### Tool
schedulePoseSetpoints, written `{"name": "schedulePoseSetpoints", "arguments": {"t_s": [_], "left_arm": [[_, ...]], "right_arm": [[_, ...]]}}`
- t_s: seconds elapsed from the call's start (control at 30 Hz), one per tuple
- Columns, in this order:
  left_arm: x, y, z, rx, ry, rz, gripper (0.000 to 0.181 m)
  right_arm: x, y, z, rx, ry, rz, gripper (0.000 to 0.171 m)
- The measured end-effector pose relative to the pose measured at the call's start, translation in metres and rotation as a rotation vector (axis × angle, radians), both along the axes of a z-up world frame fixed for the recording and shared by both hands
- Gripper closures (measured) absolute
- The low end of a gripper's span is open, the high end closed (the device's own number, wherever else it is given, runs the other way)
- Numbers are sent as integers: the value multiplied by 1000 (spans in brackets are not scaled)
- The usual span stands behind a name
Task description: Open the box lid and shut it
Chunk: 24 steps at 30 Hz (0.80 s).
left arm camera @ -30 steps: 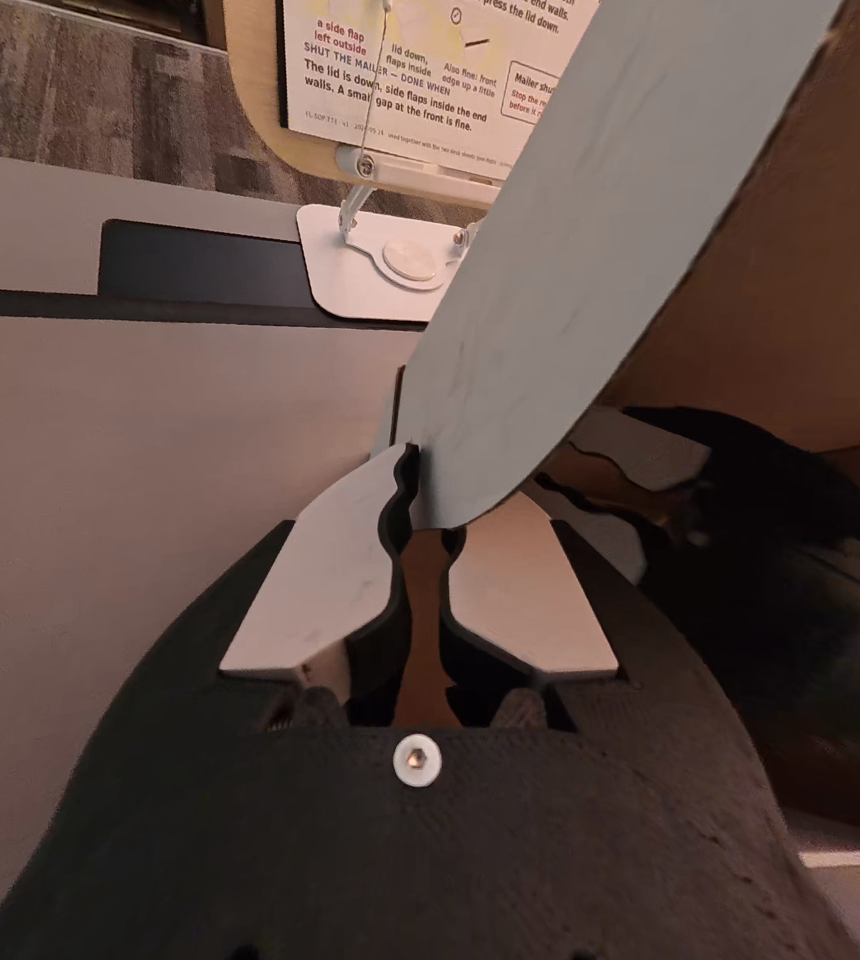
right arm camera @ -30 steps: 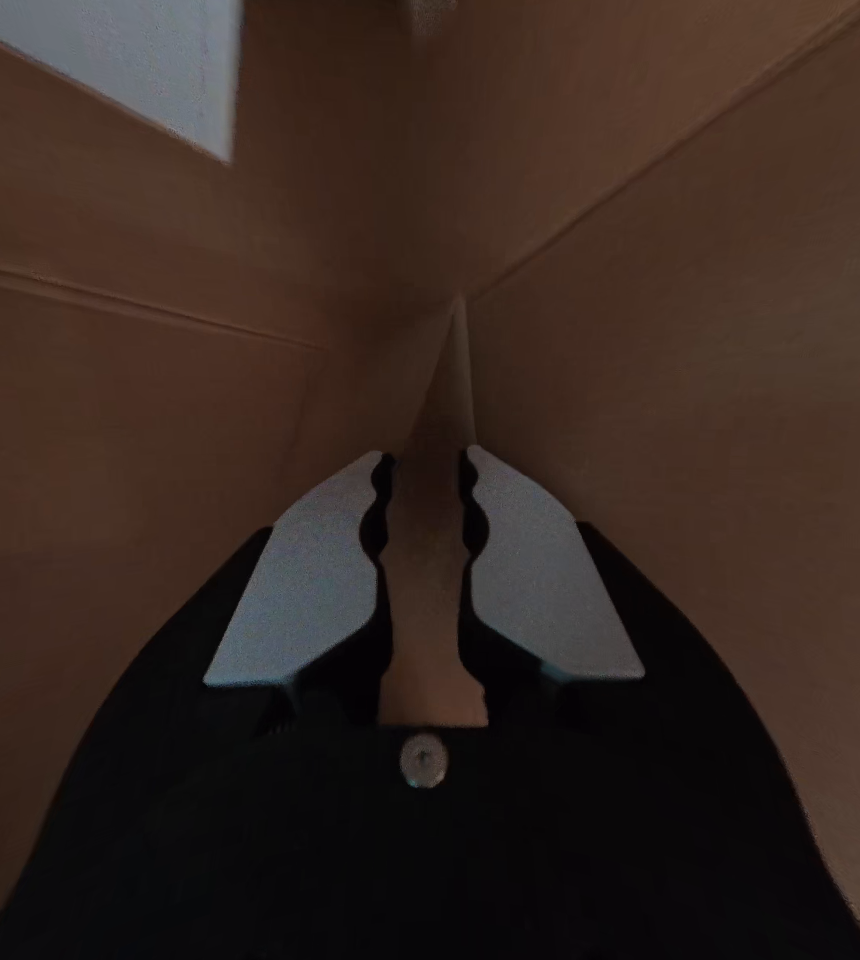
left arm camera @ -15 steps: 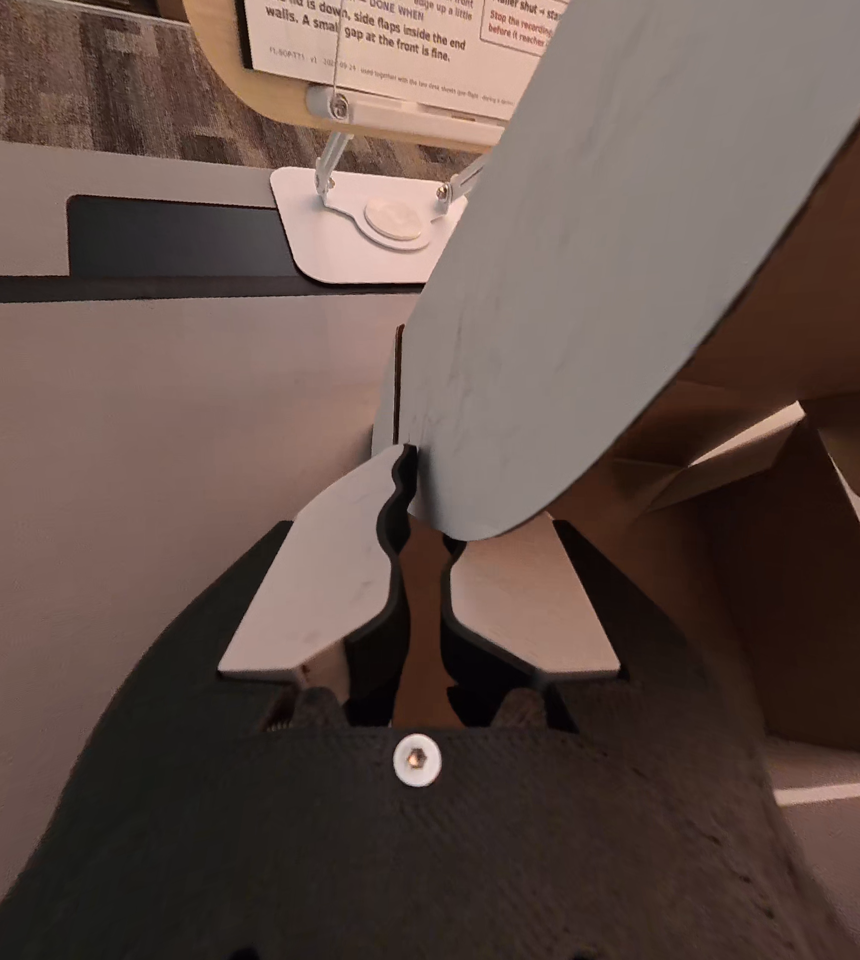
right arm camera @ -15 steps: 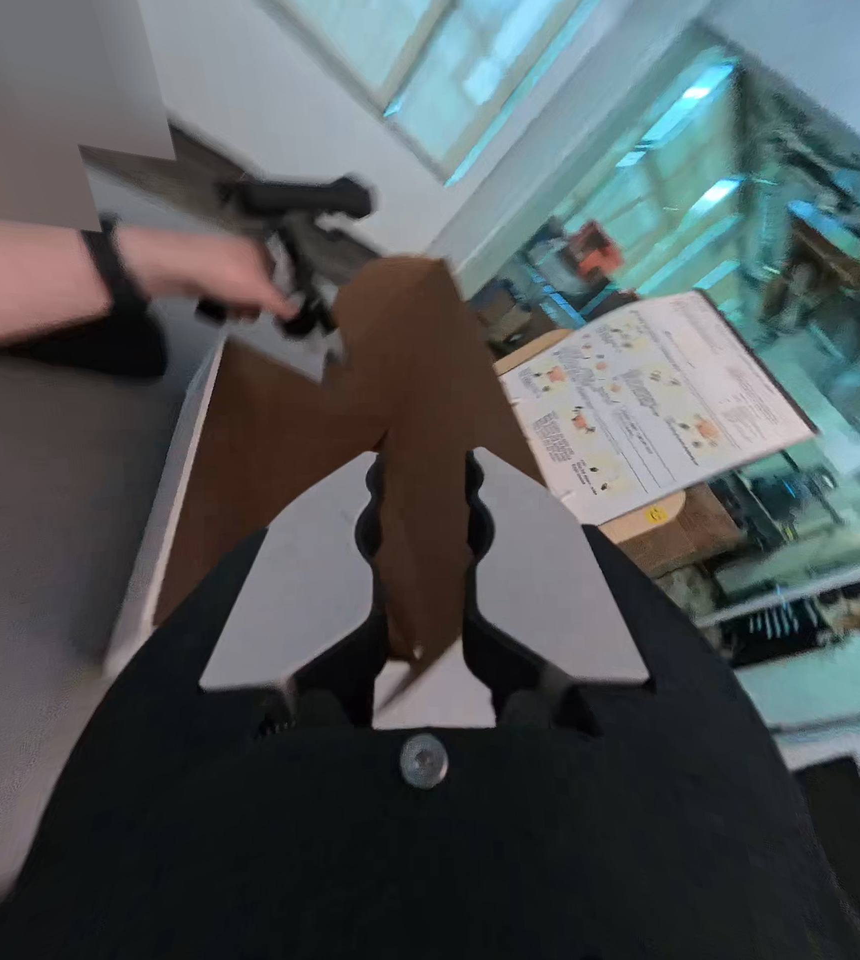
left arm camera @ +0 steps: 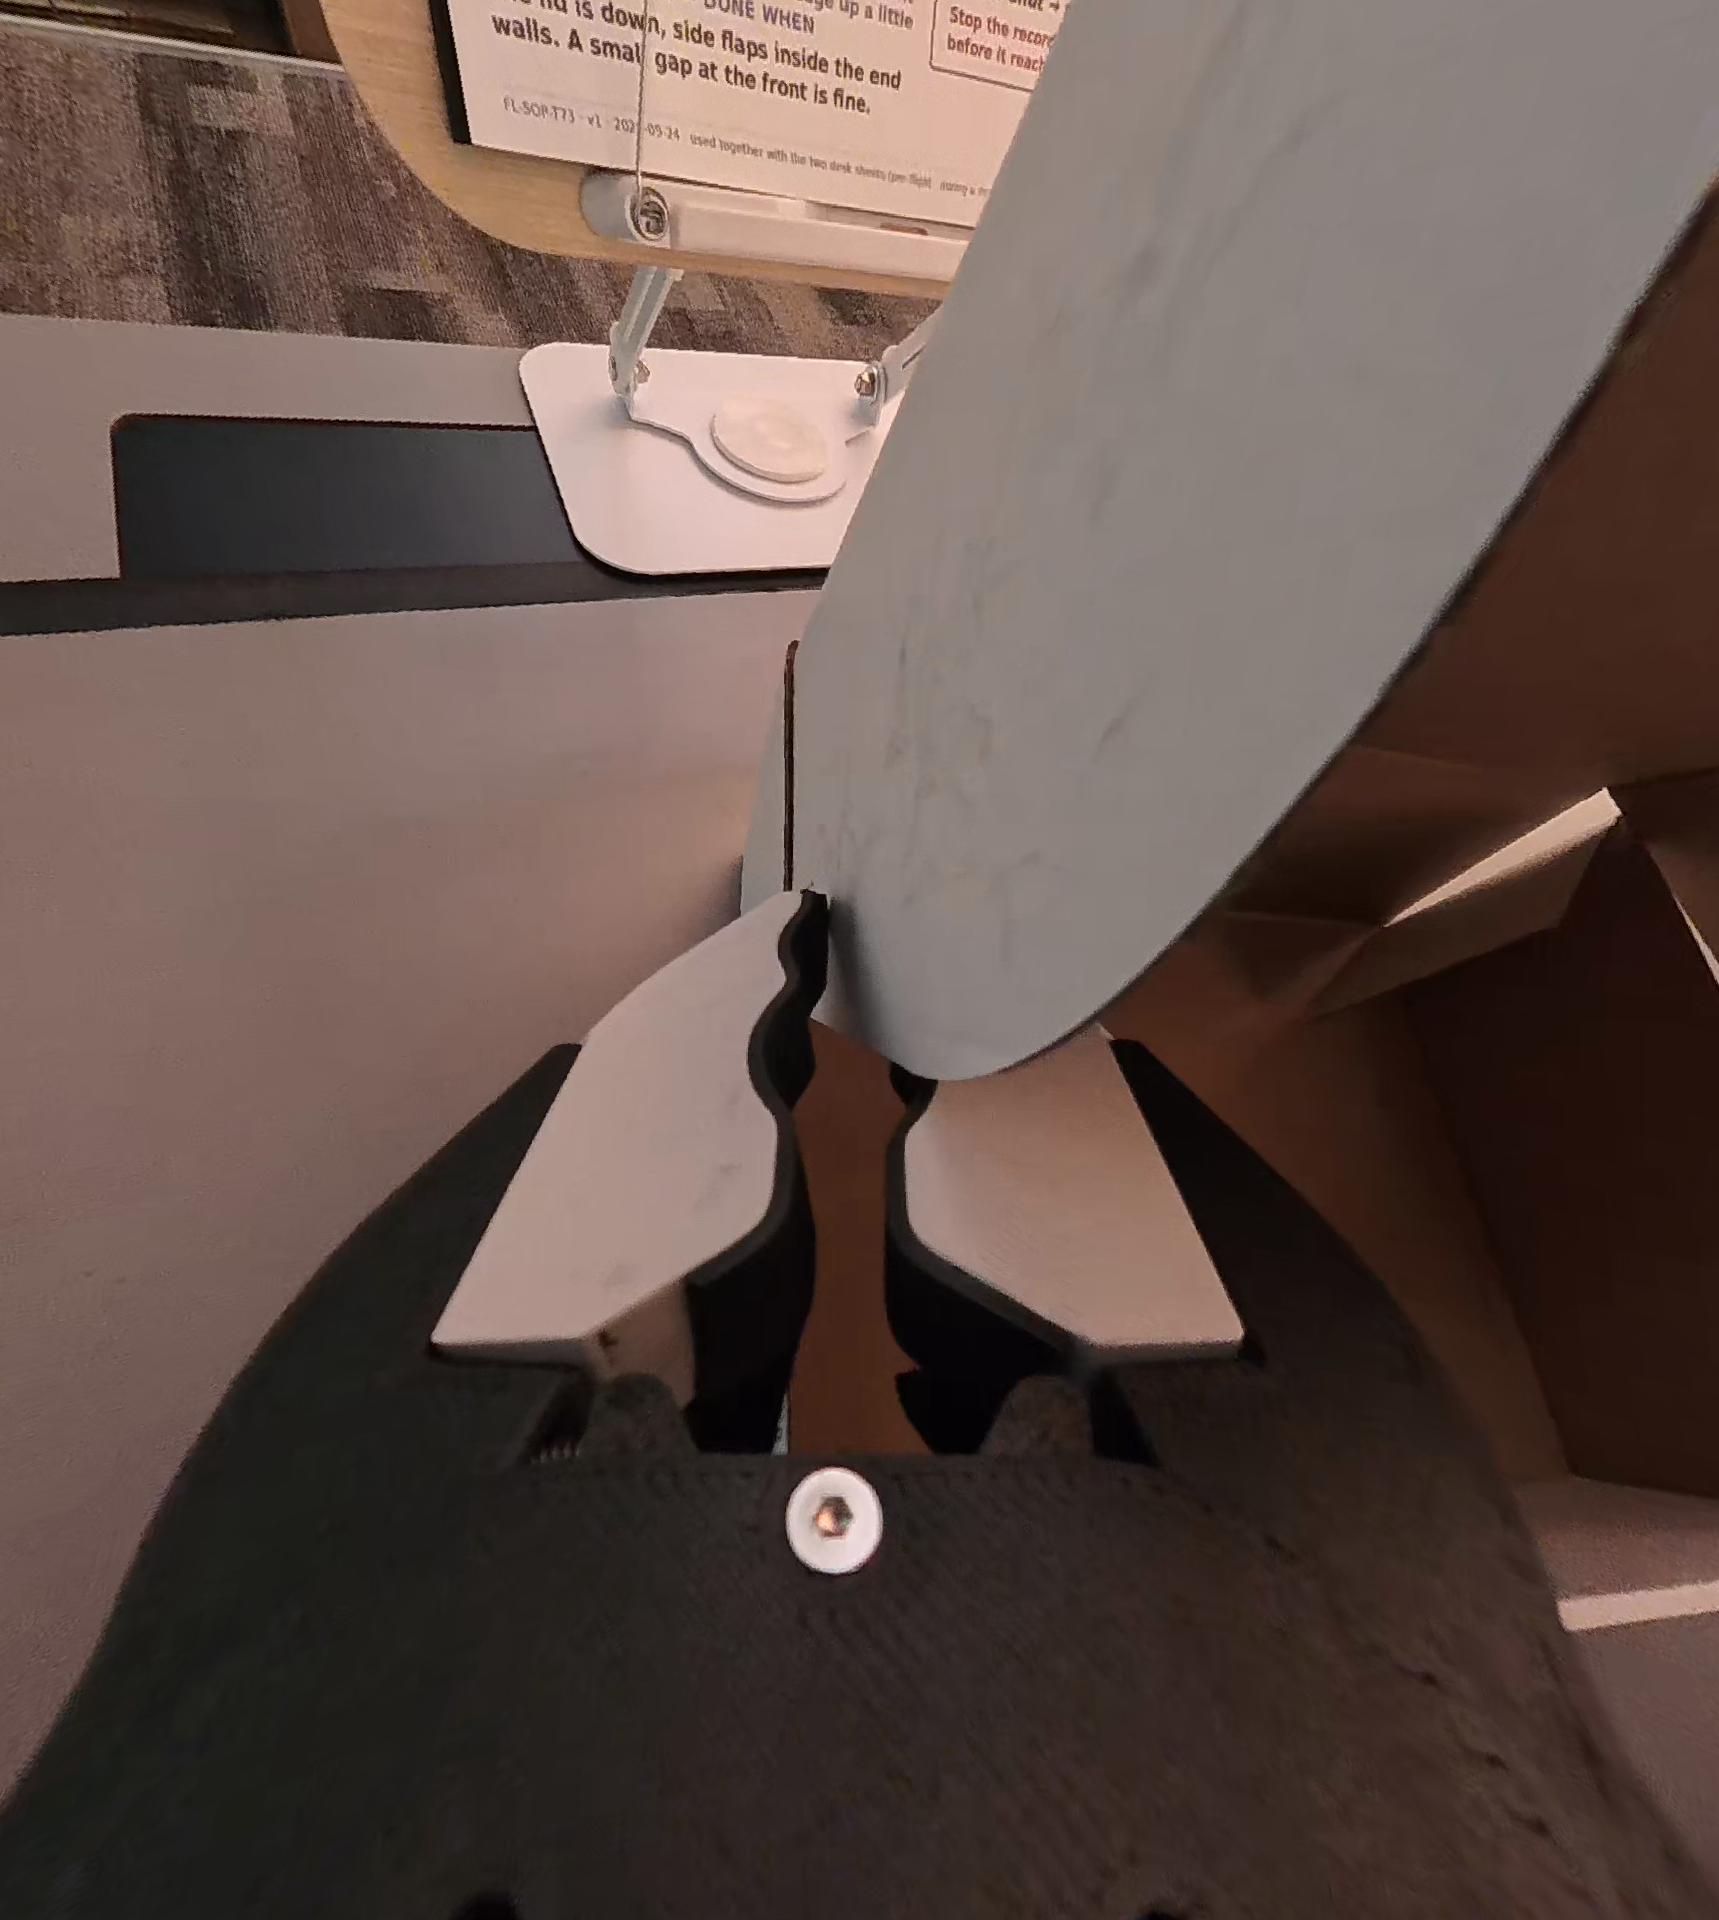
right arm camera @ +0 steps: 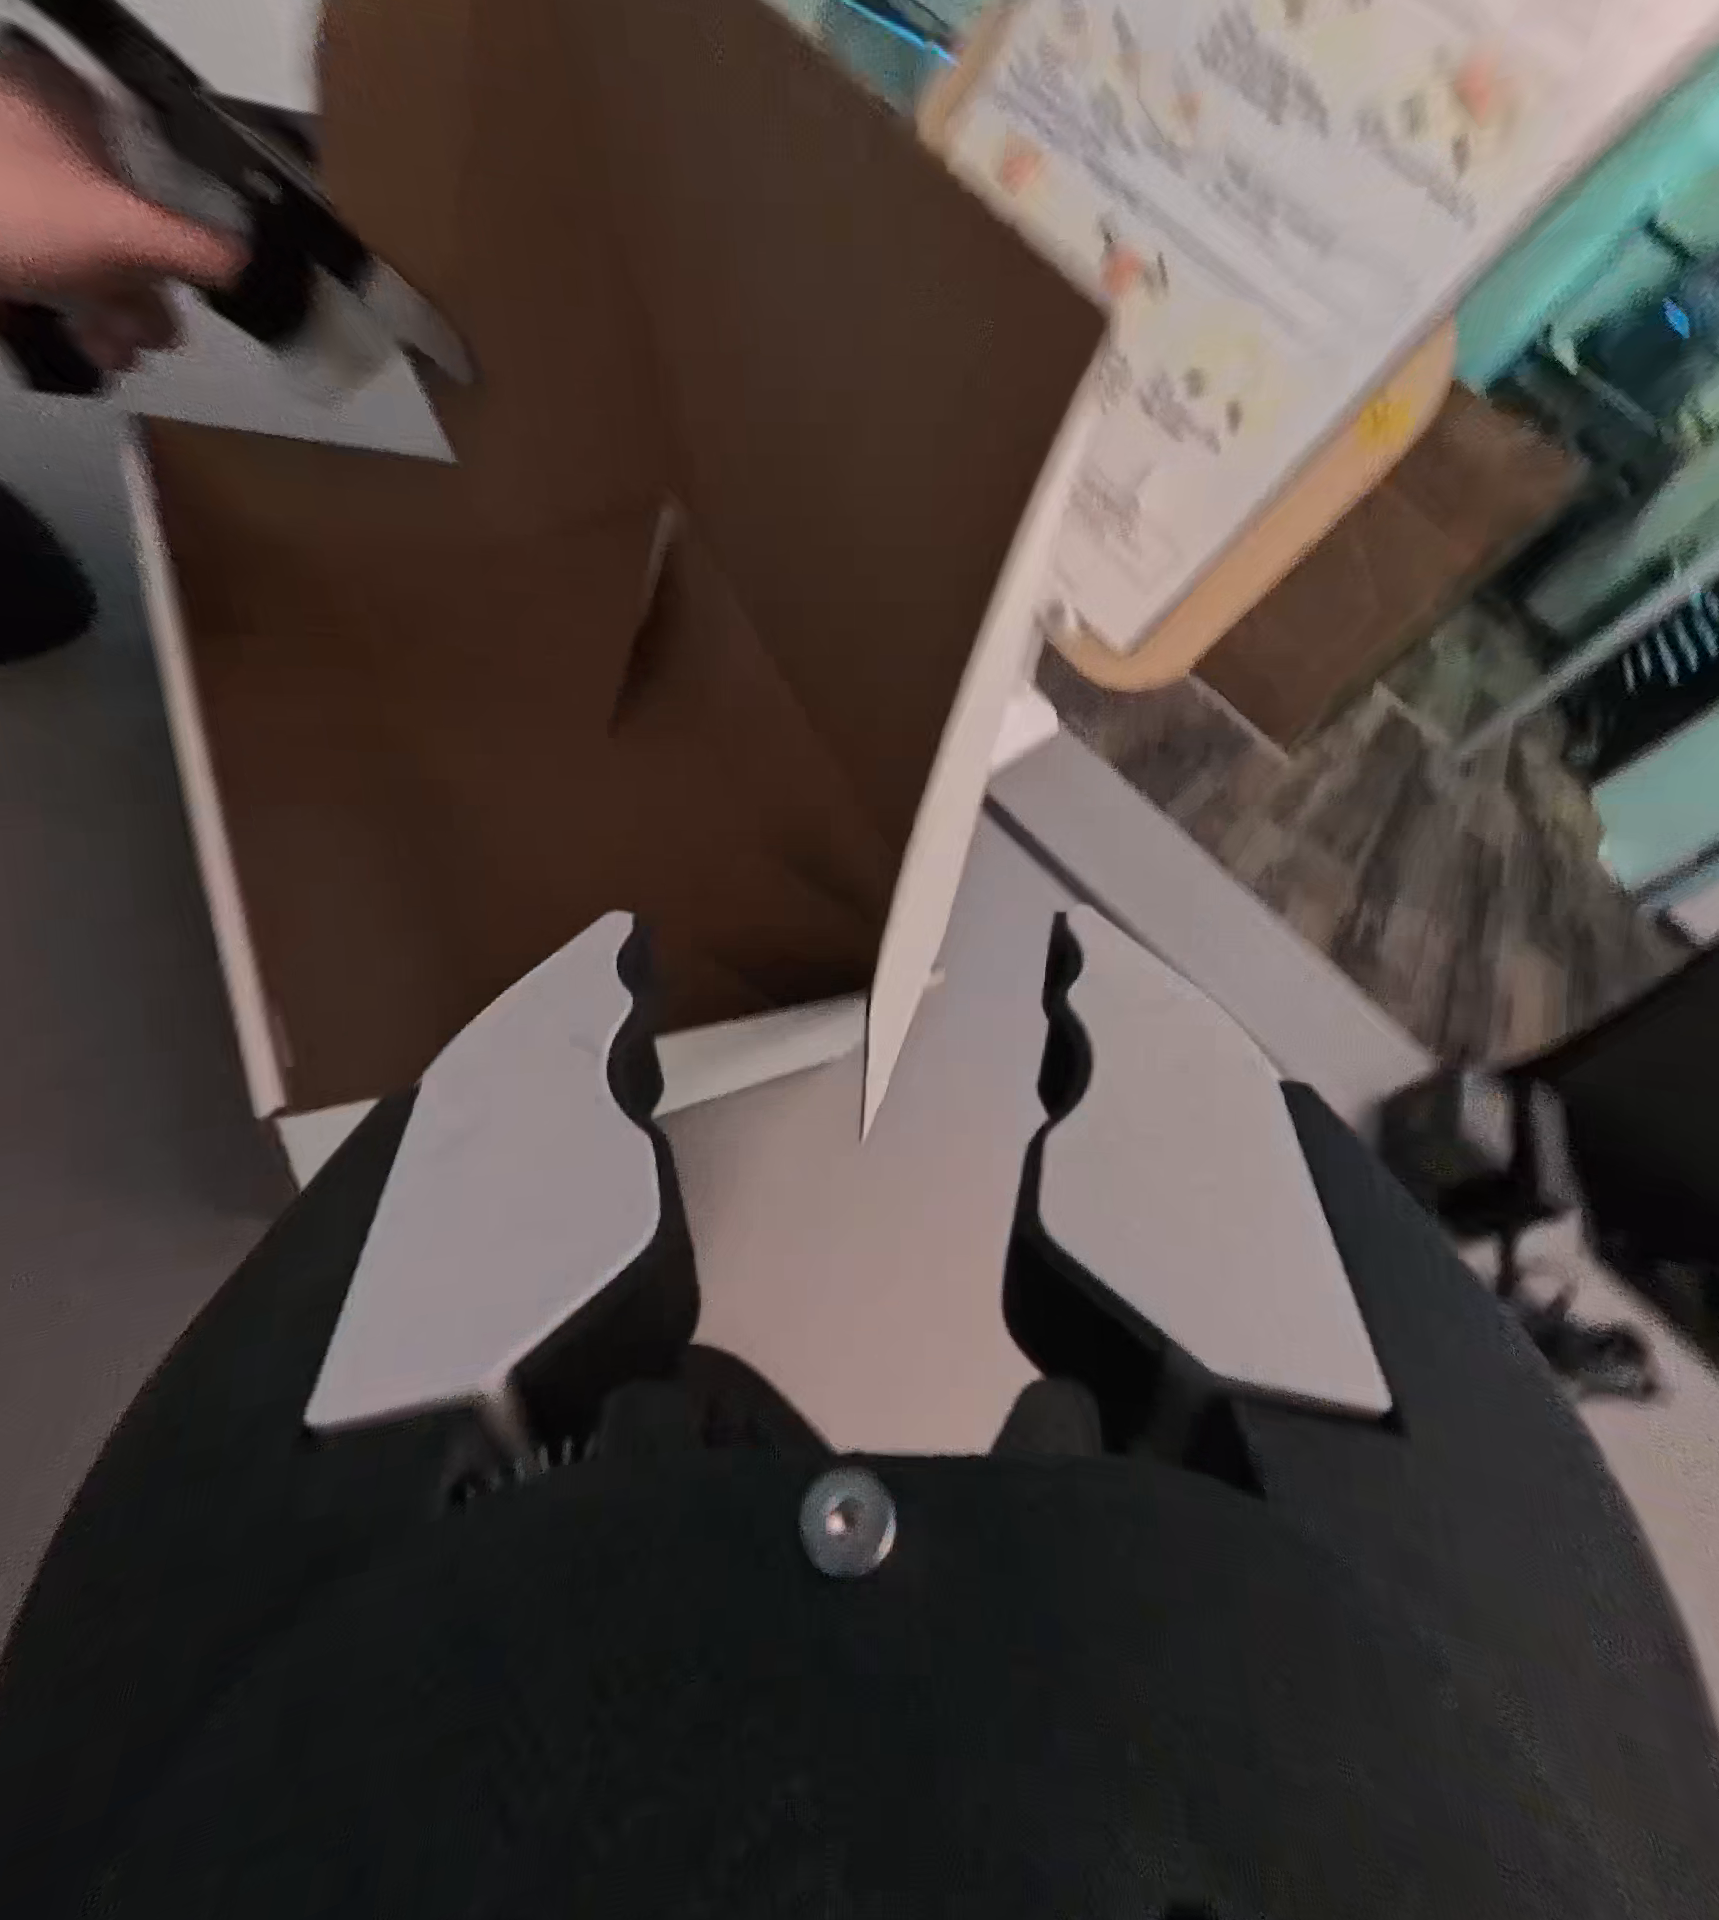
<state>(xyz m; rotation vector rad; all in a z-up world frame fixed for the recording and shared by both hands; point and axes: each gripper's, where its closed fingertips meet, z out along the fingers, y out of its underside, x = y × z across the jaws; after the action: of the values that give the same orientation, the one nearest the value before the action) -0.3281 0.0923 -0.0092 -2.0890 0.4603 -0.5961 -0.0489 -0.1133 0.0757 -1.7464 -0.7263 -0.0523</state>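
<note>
The cardboard box is white outside and brown inside, and its lid [right arm camera: 678, 364] stands raised. My left gripper [left arm camera: 850, 1039] is shut on the lid's rounded white side flap [left arm camera: 1198, 520], near the flap's lower edge. The box's brown inside [left arm camera: 1561, 1143] shows to the right. In the blurred right wrist view my right gripper [right arm camera: 844, 935] is open and holds nothing. The thin white edge of the other side flap [right arm camera: 959, 790] hangs between its fingertips without touching them. The left gripper [right arm camera: 315, 301], held by a hand [right arm camera: 24, 239], shows far off on its flap.
The box stands on a grey table [left arm camera: 315, 935]. A board with a printed sheet [left arm camera: 730, 83] on a white stand base [left arm camera: 709, 457] is behind it; it also shows in the right wrist view [right arm camera: 1250, 260]. A black office chair [right arm camera: 1478, 1164] is beyond the table.
My right gripper came out of the box holding a brown flap, then opened and let it go. My left gripper stayed shut on the white side flap, shifting only slightly.
</note>
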Motion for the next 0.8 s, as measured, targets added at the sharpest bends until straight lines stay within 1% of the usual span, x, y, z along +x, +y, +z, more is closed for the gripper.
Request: {"name": "schedulePoseSetpoints", "arguments": {"t_s": [0.03, 0.1, 0.13, 0.17, 0.2, 0.27, 0.3, 0.33, 0.37, 0.47, 0.5, 0.57, 0.6, 0.63, 0.7, 0.77, 0.8], "left_arm": [[0, -1, -1, -4, 7, -5, 172], [-2, -3, -3, -14, 23, -13, 173], [-3, -3, -3, -18, 29, -13, 172], [-5, -4, -3, -18, 32, -6, 169], [-8, -4, -2, -12, 36, 3, 161], [-13, -6, 1, 6, 45, 12, 153], [-17, -8, 3, 17, 52, 26, 149], [-22, -11, 7, 33, 55, 48, 142], [-28, -15, 13, 56, 57, 73, 139], [-39, -37, 41, 193, 74, 142, 132], [-35, -48, 52, 254, 66, 135, 129], [-5, -78, 67, 333, 29, 31, 142], [17, -93, 66, 326, 14, -48, 143], [42, -107, 58, 287, 9, -143, 140], [94, -138, 30, 175, 21, -375, 134], [133, -167, -2, 102, 72, -572, 141], [146, -176, -12, 115, 104, -620, 144]], "right_arm": [[7, 6, -20, -30, 46, -49, 99], [13, 19, -52, -78, 132, -92, 103], [19, 28, -61, -67, 166, -134, 110], [21, 35, -65, -48, 198, -144, 122], [21, 40, -66, -30, 221, -145, 135], [22, 46, -66, -9, 238, -149, 162], [19, 47, -63, 2, 235, -139, 164], [20, 49, -60, 20, 212, -151, 165], [21, 49, -57, 44, 175, -169, 166], [25, 49, -50, 92, 80, -229, 168], [23, 49, -49, 85, 76, -230, 168], [21, 49, -49, 70, 80, -236, 167], [21, 50, -49, 65, 76, -242, 167], [22, 51, -49, 56, 79, -246, 167], [21, 50, -48, 30, 110, -245, 168], [22, 50, -46, 6, 132, -247, 168], [22, 50, -45, -7, 141, -249, 167]]}}
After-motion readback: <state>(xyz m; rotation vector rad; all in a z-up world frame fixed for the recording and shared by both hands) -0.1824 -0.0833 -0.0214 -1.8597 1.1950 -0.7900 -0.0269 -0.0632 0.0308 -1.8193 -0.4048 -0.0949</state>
